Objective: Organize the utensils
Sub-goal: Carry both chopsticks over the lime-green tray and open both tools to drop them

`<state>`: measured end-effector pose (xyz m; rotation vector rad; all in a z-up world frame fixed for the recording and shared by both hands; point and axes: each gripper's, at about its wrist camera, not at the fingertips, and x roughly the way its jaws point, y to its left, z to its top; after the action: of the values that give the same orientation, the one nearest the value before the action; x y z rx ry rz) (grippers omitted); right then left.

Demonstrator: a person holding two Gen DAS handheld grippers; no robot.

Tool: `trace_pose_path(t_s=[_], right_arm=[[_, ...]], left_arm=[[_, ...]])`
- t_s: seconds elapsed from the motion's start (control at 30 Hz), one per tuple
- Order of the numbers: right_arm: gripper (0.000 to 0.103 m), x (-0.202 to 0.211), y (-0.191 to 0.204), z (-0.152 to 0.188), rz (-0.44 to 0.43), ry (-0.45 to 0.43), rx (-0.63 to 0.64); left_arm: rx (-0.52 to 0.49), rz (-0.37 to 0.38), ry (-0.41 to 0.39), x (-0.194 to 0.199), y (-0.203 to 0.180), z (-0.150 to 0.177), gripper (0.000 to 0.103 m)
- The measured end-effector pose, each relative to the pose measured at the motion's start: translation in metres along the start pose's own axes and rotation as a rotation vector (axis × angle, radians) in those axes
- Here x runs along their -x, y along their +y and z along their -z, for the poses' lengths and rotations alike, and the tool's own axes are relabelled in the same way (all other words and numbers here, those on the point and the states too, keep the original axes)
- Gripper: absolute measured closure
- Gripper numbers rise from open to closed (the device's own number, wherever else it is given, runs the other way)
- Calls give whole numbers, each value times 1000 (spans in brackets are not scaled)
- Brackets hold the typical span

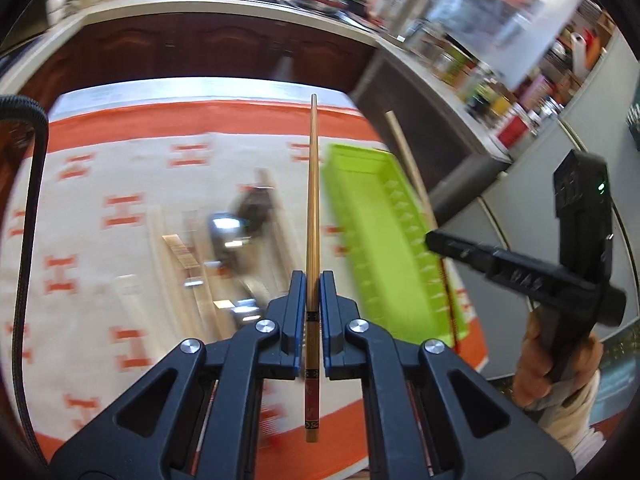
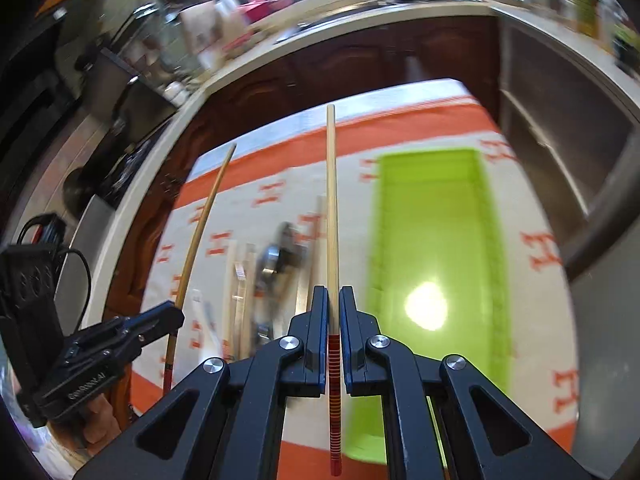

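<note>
On the left, the left tongs (image 1: pixel 313 304) are clenched on a brown chopstick (image 1: pixel 312 200), gripped near its patterned red-and-black end, with the long plain shaft pointing straight ahead over the desk (image 1: pixel 120 152), which wears a cream cloth with an orange border and orange H marks. In the middle of the cloth lie more utensils (image 1: pixel 240 240): pale sticks and something shiny and metallic, too blurred to name with any certainty, perhaps spoons. To the right of them rests a long lime-green tray (image 1: pixel 372 232), set lengthways on the cloth, its inside bare where it shows. Further right, the right tongs (image 2: pixel 333 312) are clamped on a paler chopstick (image 2: pixel 331 200) with a red-and-yellow striped end, its shaft likewise pointing forward, above the cloth between the loose utensils and the tray. From the left wrist view, the right tongs appear at the far right edge, held by a hand (image 1: pixel 540 364), with their chopstick running along the tray's right side.
</note>
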<state>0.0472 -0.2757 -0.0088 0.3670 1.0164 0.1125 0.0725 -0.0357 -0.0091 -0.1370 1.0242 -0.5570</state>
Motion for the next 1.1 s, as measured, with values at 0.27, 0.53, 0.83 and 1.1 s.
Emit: trace_pose_path(t_s=[0.27,0.53,0.83,1.1], right_arm=[[97,2,-79,21,53,20,-119],[80,-26,-103,18,69,53,-130],[45,-38,-100,7,105,6,-113],[15,-24,-78,16,122,-33,-68]], left_arm=[[-22,45,86,-73,-83,-2,98],[-19,-5,137,-124,-98,4,98],[-14,-81,136,-120,-87,2,97],[-8,-127,125,-90,-55,7,97]])
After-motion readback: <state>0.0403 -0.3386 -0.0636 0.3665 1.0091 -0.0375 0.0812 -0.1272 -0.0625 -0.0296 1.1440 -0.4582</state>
